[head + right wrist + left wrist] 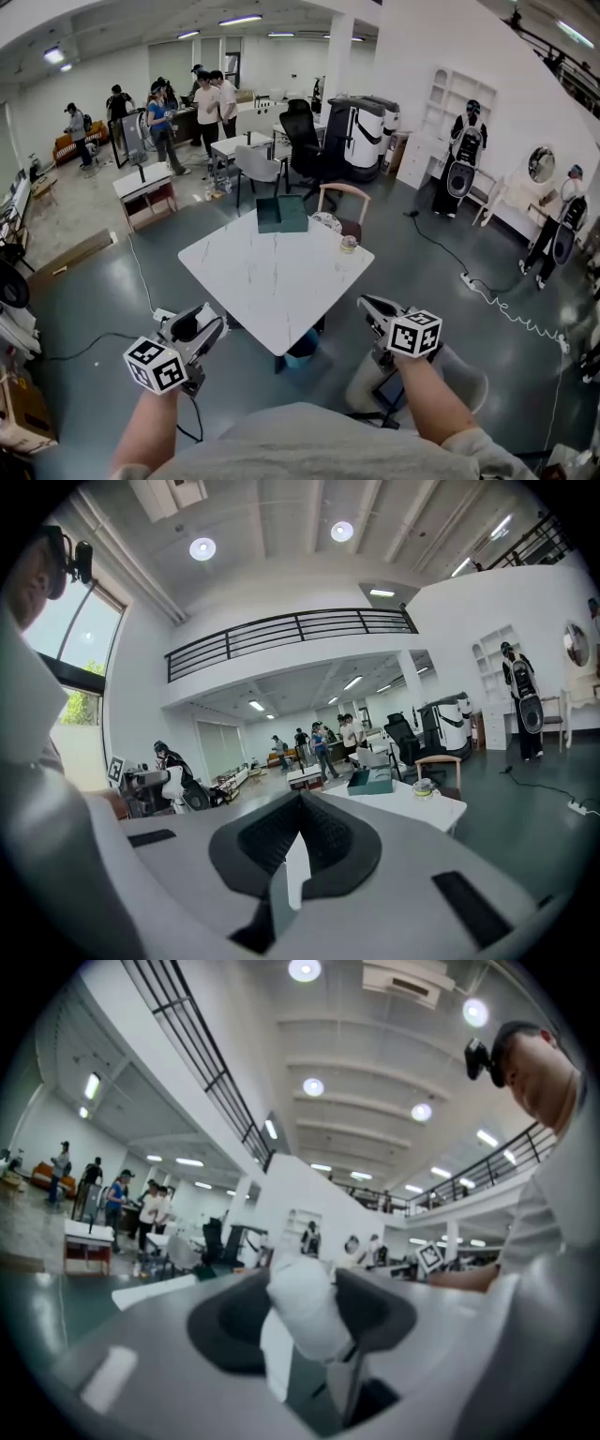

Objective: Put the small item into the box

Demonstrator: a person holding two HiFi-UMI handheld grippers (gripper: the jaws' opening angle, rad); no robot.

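Left tongs [204, 317]: released, jaws spread wide, held short of the table's [272, 291] near corner.
Right tongs [367, 306]: clenched, tips meeting on nothing, off my near edge.
Small item [349, 244]: on the table's right corner, untouched.
Box [281, 215]: green, at the far edge, near the item.

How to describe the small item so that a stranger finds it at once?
Look at the white table in the middle of the room. Near its right corner, right of the green box, sits the small item: round, low and yellowish, unlike the square box.
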